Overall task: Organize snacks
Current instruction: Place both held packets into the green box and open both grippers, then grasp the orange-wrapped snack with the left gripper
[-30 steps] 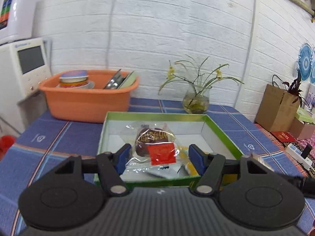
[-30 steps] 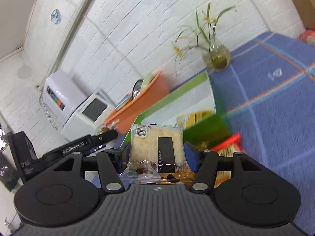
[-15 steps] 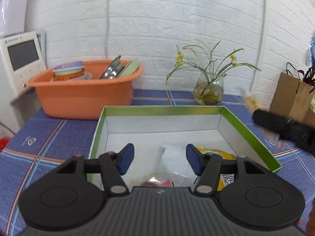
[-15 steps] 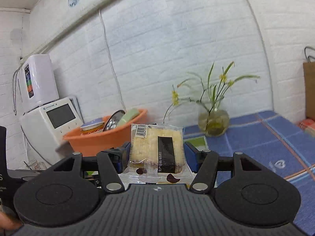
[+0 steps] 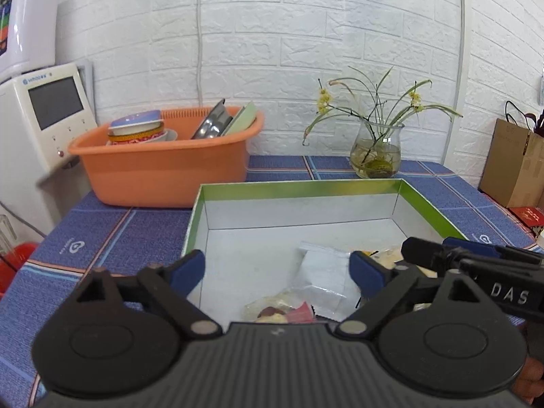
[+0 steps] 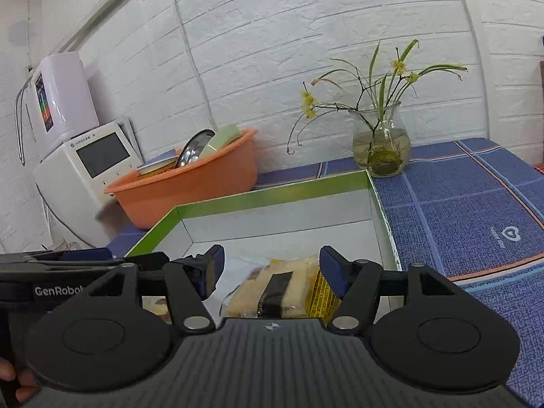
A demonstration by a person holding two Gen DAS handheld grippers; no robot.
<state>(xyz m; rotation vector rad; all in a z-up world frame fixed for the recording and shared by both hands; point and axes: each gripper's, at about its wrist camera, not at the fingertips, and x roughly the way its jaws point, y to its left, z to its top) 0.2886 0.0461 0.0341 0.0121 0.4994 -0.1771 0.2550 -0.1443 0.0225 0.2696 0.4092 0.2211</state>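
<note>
A green-rimmed box (image 5: 299, 188) with a white inside sits on the blue tablecloth; it also shows in the right wrist view (image 6: 272, 197). My left gripper (image 5: 277, 270) is open and empty above the box's near end, over a clear wrapper (image 5: 326, 278) and a red-labelled snack (image 5: 282, 311). My right gripper (image 6: 272, 267) is open over the box. A pale cake packet with a black label (image 6: 275, 289) lies in the box between and below its fingers, beside a yellow packet (image 6: 323, 292). The right gripper's body (image 5: 476, 272) shows in the left wrist view.
An orange basin (image 5: 163, 163) with bowls and plates stands behind the box at the left. A glass vase with flowers (image 5: 375, 153) stands behind it at the right. A white appliance (image 5: 44, 119) is far left. A brown paper bag (image 5: 516, 163) is far right.
My left gripper let go of the red-labelled snack, which now lies in the box. My right gripper came over the box, opened, and the cake packet dropped into it.
</note>
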